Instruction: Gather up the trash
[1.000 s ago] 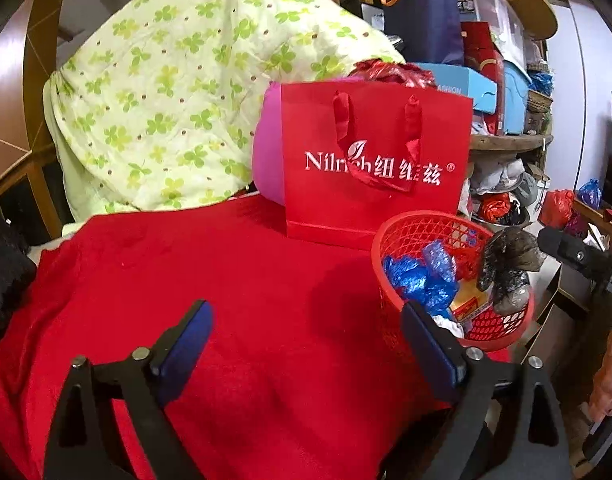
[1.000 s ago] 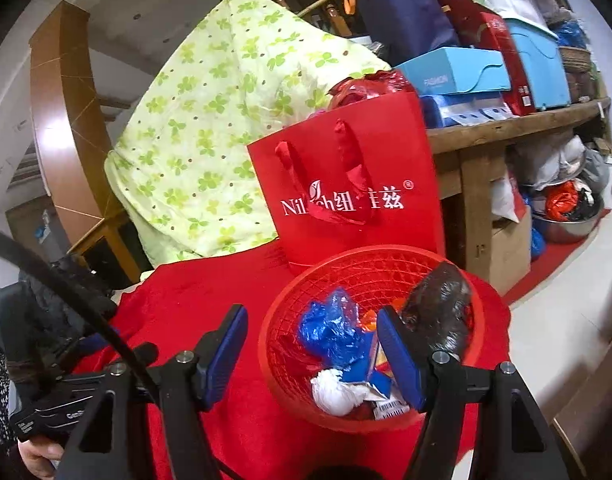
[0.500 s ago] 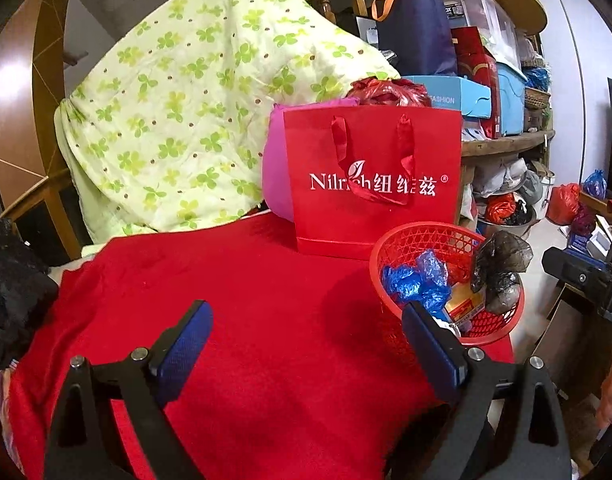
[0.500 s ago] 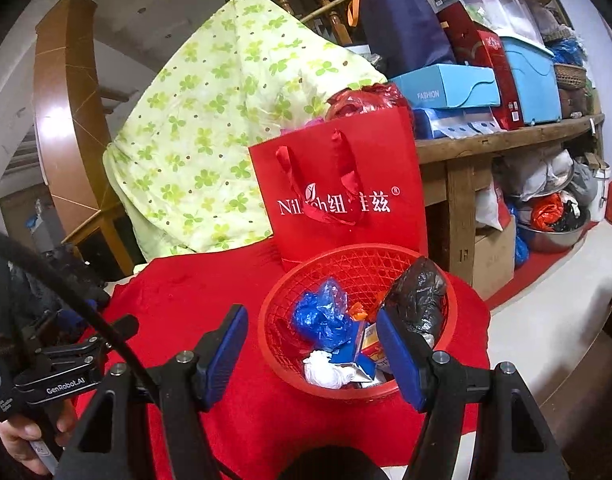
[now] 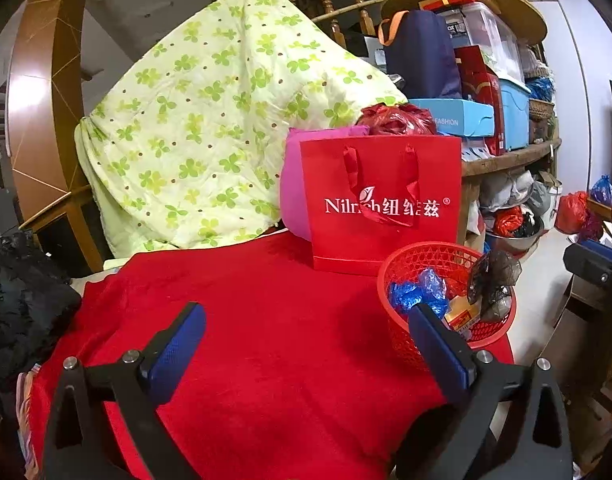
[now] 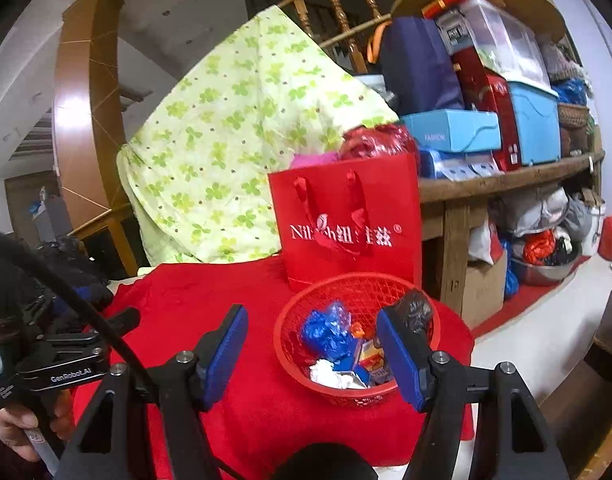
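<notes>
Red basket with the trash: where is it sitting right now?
The red basket sits on the red cloth, directly before the red gift bag; right in the left wrist view.

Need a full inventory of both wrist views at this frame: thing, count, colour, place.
basket: 1, red mesh, on the cloth's right side
blue wrappers: crumpled bunch, blue, inside the basket
dark bag: 1, grey-black plastic, at the basket's right rim
white paper: 1 wad, white, basket's near side
small carton: 1, yellow and red, in the basket
cloth: 1, red, covering the table
gift bag: 1, red with white lettering, upright behind the basket
pink bag: 1, pink, behind the gift bag
quilt: 1, pale green clover print, draped at the back
shelf: 1, wood, right, stacked with boxes
left gripper: blue pads, jaws opening, nothing between
right gripper: blue pads, open, empty
hand: 1, lower left of right view
</notes>
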Demonstrator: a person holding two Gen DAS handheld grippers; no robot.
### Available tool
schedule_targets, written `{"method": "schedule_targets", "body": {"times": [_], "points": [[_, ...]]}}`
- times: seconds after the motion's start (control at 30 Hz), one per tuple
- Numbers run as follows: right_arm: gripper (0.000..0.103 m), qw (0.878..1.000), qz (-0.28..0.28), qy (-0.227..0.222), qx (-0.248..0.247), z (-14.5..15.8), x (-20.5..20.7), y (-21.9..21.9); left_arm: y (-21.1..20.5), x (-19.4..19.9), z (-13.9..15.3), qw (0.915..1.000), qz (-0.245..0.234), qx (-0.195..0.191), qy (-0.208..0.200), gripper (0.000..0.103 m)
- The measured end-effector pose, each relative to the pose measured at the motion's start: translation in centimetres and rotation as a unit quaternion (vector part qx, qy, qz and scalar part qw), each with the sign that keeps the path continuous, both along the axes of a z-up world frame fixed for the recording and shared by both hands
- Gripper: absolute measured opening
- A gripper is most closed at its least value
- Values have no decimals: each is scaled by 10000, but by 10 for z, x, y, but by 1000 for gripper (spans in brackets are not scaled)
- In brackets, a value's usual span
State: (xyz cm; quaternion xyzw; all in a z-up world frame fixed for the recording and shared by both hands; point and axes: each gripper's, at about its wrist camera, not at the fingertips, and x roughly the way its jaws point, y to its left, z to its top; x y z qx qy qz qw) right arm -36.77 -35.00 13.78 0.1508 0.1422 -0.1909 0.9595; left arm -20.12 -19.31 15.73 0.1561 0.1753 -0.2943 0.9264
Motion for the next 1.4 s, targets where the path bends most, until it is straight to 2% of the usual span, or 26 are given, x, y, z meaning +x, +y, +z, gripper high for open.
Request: {"method": "schedule_targets", "body": {"times": [0.33, 0.53, 0.8, 1.4], "points": [[70, 9996, 88, -47, -281, 17, -12, 27, 18, -14, 15, 9997, 217, -63, -126, 102], [71, 9995, 229, -19, -216, 15, -13, 35, 25, -27, 21, 9986, 458, 28, -280, 102], [71, 9988, 419, 40, -251, 11, -9, 49, 36, -32, 27, 9975, 645, 43, -287, 103], [71, 9990, 329, -12, -310, 15, -11, 55, 55, -42, 35, 9938, 999, -68, -491, 103]]}}
